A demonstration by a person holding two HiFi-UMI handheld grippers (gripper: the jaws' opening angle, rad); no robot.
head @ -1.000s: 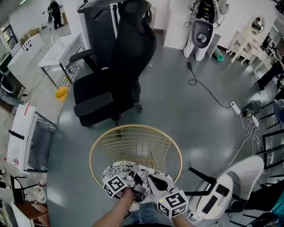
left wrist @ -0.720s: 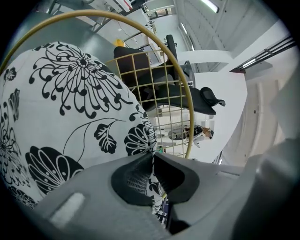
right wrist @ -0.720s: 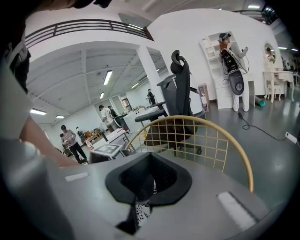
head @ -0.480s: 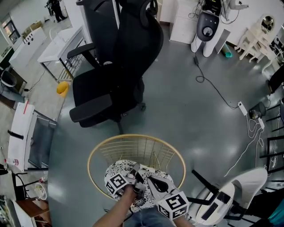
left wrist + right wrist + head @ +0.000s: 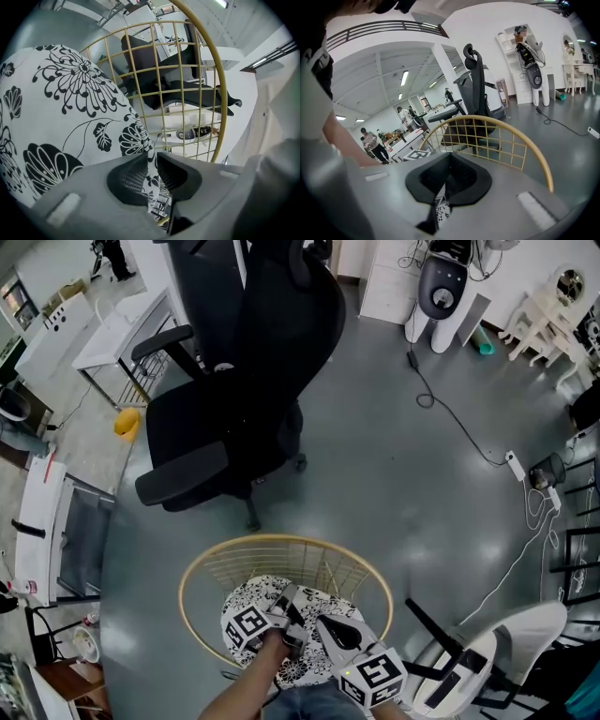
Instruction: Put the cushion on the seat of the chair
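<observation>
Near half of the cushion [image 5: 240, 598] is covered in the head view by the left gripper [image 5: 287, 600], the right gripper [image 5: 323, 624] and a forearm [image 5: 239, 695]. In the right gripper view only a sliver of its fabric is seen, pinched between the jaws. The top of the office chair [image 5: 216, 418] is cut off by the upper edge, and the distant people [image 5: 372, 143] are too small to be made out.

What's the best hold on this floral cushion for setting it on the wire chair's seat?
Pinch the flat edge seam on the near side, coming in from your own side. The cushion looks too plump in the middle for the jaws. The left gripper and right gripper each hold that edge now.
</observation>
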